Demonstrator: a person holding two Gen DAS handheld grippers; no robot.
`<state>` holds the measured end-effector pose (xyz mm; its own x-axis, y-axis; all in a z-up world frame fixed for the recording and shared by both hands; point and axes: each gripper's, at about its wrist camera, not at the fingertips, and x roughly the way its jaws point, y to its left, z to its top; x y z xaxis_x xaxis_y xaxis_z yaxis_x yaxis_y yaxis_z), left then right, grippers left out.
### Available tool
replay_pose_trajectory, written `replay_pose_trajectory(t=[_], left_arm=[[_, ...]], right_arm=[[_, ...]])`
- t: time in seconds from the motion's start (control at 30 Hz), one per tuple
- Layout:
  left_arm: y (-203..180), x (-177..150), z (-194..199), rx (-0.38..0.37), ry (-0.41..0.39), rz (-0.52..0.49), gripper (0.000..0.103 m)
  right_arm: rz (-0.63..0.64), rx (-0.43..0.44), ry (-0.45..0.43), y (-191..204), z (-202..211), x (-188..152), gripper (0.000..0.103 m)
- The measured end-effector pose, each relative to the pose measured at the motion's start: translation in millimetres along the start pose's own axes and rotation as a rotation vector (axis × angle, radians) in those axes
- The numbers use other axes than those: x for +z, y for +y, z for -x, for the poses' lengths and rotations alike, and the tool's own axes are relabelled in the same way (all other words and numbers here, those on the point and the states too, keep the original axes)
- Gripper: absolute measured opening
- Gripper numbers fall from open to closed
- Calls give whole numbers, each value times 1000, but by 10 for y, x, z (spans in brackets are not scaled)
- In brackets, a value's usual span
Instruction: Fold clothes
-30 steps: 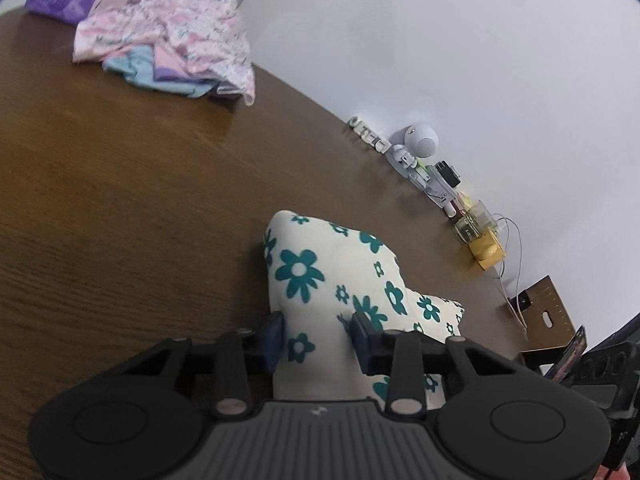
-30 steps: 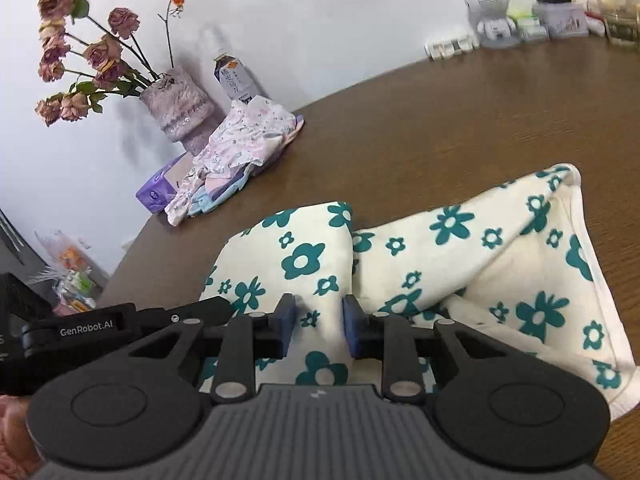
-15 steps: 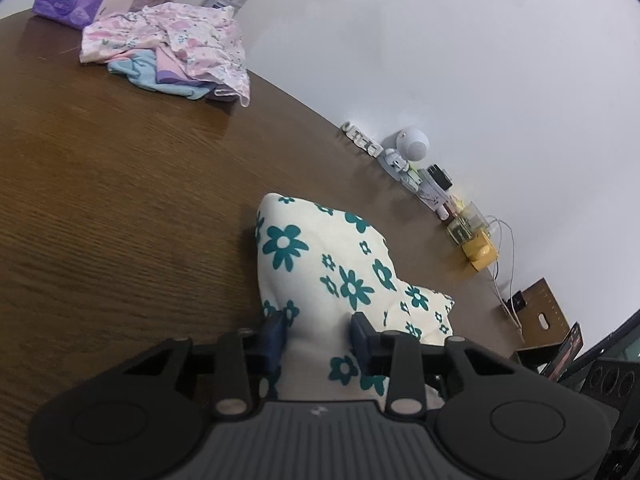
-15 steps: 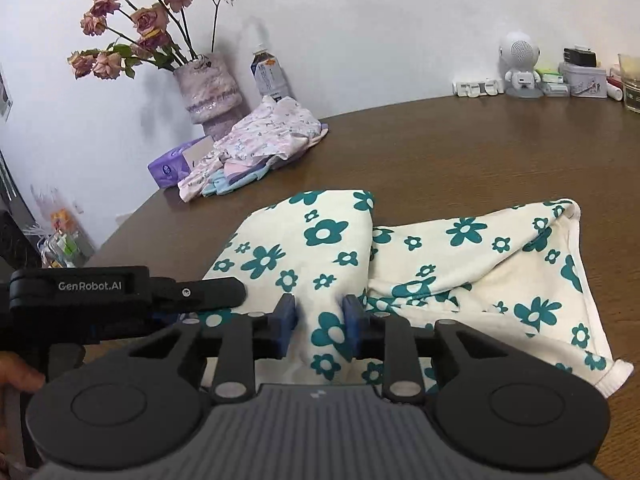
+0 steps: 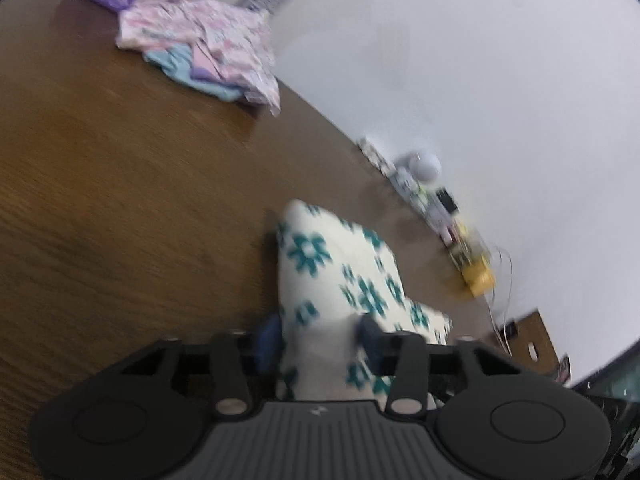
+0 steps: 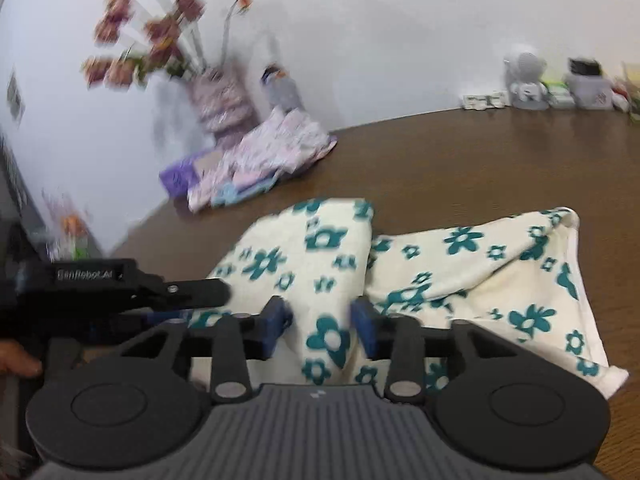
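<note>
Floral cloth [image 6: 460, 264] lies half-folded on table [image 6: 480, 152] — both jaws opening, fabric between them; left gripper [image 5: 318, 338], right gripper [image 6: 322, 322]; pink clothes pile [image 6: 276, 148] at 11 o'clock.

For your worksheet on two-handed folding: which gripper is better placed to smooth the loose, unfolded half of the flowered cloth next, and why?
Right. The right gripper, jaws opening around the flowered cloth, has the spread-out half lying just beside it. The left gripper, also opening, sits over the folded bundle at the far side.

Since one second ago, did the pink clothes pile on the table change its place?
No. The pink clothes pile lies against the purple tissue box below the vase, as before. Its shift in the frame comes from the camera moving.
</note>
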<state>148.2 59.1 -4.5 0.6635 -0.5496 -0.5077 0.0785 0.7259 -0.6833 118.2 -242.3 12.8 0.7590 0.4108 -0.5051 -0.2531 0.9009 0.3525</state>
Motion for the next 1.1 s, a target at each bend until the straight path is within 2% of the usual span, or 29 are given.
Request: replay_pose_trajectory(t=[0.03,0.07,0.1,0.13,0.23,0.27,0.3,0.33,0.4,0.43,0.5,0.57,0.6,0.63,0.7,0.77,0.83,0.9,0.93,0.97,1.0,1.03,1.07,1.1], left_arm=[[11,15,-20,7,-2,1,52],[21,30,-39,14,-5,1,47],[29,34,-63,10,1,-3,39],[30,27,-87,-2,14,-11,21],[25,22,-76,-8,13,-22,22],[23,26,-64,-7,13,-15,31],[16,31,-50,-3,14,-7,39],[8,28,-46,-6,15,-12,53],[-11,10,-48,-19,16,-39,34],[-18,2,-67,-21,23,-46,25],[-27,-1,-68,-15,18,-46,28],[-48,-14,5,-8,2,-54,55],[-60,-22,49,-4,-7,-58,56],[-86,-39,95,-6,-9,-79,54],[-126,-91,148,-6,8,-108,54],[-136,-141,133,-2,34,-115,31],[-132,-168,110,-3,28,-115,30],[-120,-187,144,-5,19,-112,32],[-111,-198,176,-1,14,-107,42],[-103,-209,209,2,9,-103,55],[-99,-223,233,1,5,-106,56],[-98,-239,252,-4,1,-114,52],[-98,-245,243,-8,8,-121,36],[-97,-247,210,-14,24,-123,29]], right_arm=[[-17,-1,-7,-29,-6,24,46],[-15,-2,-3,-22,-40,25,46],[-11,-4,2,-11,-76,23,44],[-7,-6,7,0,-113,22,32],[25,-17,16,54,-185,12,28],[51,-25,13,87,-180,6,28],[49,-25,10,83,-161,14,33],[43,-24,6,76,-140,24,40],[32,-19,-6,56,-113,25,40],[35,-18,-7,56,-118,19,29],[54,-28,5,88,-187,-9,26],[61,-30,-2,107,-159,-3,30],[56,-35,-8,106,-115,1,39],[47,-42,-14,102,-64,-2,47],[47,-40,-12,103,43,-32,48],[55,-35,-1,127,33,-75,47],[64,-29,10,151,18,-119,24],[73,-24,21,176,2,-162,24],[70,-20,17,177,23,-169,27],[70,-22,12,171,57,-177,31],[69,-31,6,169,102,-190,44],[67,-40,-1,168,148,-203,49],[73,-35,-5,170,181,-222,48],[73,-26,5,173,156,-233,33]])
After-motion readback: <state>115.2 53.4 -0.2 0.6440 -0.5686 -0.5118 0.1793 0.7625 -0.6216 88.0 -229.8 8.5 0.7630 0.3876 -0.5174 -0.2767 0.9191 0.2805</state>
